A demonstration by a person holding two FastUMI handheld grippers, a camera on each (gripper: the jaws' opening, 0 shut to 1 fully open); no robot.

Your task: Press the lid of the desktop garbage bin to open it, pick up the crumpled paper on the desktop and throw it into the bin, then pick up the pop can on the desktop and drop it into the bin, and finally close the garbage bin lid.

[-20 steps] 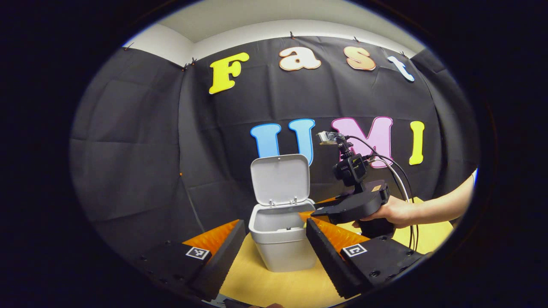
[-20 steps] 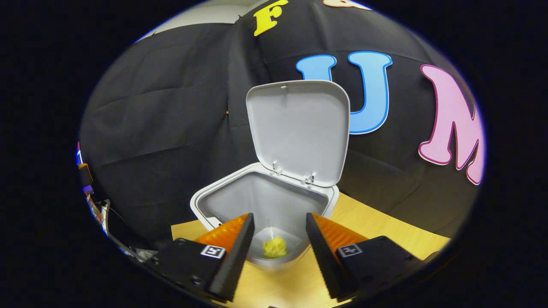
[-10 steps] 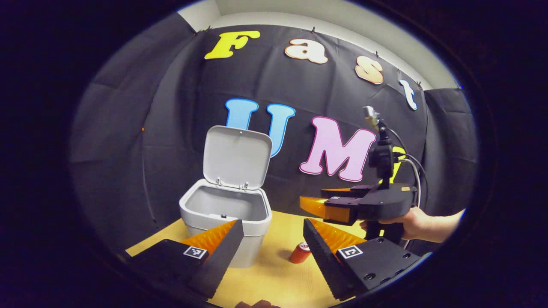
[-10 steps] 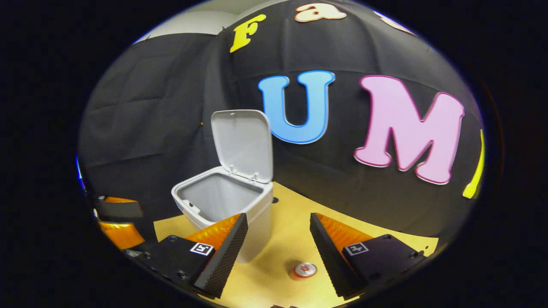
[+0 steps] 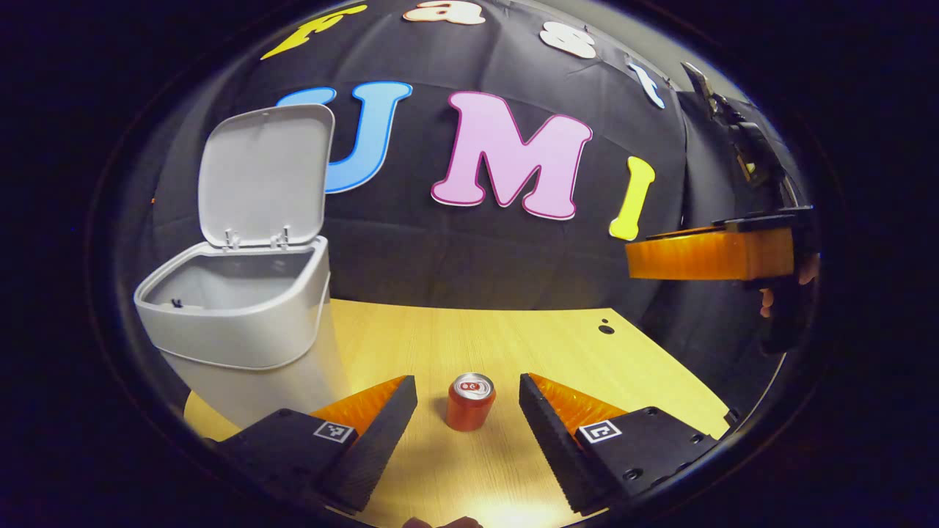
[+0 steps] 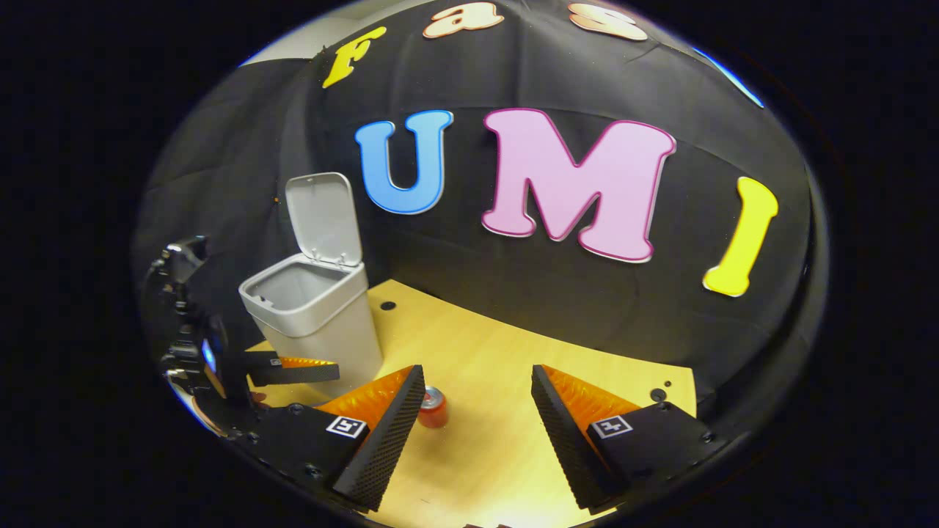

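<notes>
Left gripper (image 5: pixel 468 400) open, can (image 5: pixel 470 402) upright between its fingers | right gripper (image 6: pixel 477 407) open | bin (image 5: pixel 242 323) lid (image 5: pixel 264 174) raised

The counter (image 5: pixel 513 337) is pale wood, set against the black cloth wall. On it stands a grey bin (image 5: pixel 242 323), lid up, at the left. A red can (image 5: pixel 469 402) stands upright on the bare wood, well apart from the bin, to its right. Small dark holes (image 5: pixel 606 328) dot the far edge
</notes>
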